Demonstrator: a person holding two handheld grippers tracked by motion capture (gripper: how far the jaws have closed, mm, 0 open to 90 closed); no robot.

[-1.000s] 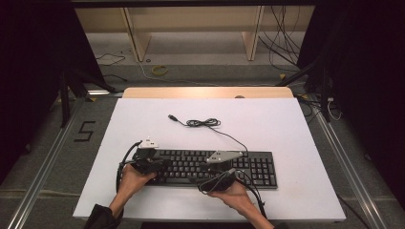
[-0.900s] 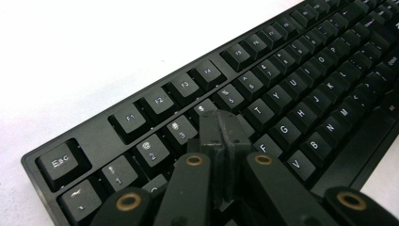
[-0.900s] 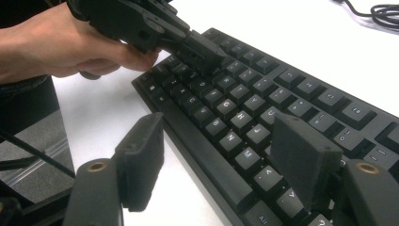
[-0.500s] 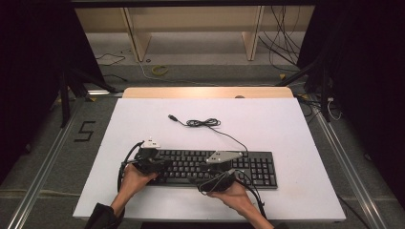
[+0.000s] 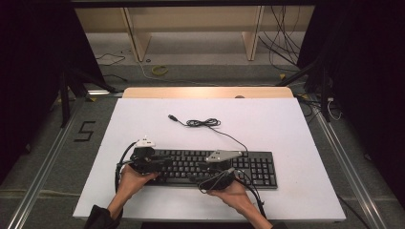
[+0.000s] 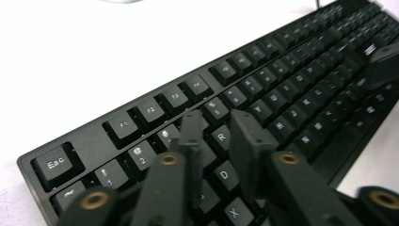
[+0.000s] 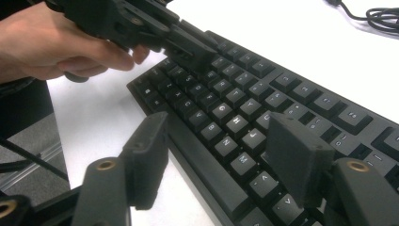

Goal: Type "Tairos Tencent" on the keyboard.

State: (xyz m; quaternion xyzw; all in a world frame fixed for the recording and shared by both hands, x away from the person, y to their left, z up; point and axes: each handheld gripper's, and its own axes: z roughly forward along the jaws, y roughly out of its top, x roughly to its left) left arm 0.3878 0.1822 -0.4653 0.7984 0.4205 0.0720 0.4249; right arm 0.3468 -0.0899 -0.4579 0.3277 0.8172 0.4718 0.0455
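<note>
The black keyboard [image 5: 210,167] lies on the white worktop [image 5: 286,133], directly under both grippers. The left gripper [image 6: 221,127] hovers over the keys near R and D, its jaws having just opened to a narrow gap with nothing between them; whether the tips touch a key is hard to tell. The right gripper [image 7: 221,155] stands wide, having just been closing slightly, astride the keyboard's near edge. Beyond both grippers, the coiled cable [image 5: 203,123] shows in the high view.

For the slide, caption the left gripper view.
Left gripper, fingers just parted with nothing between them, poised over the E and R keys of a black keyboard on a white table.
</note>
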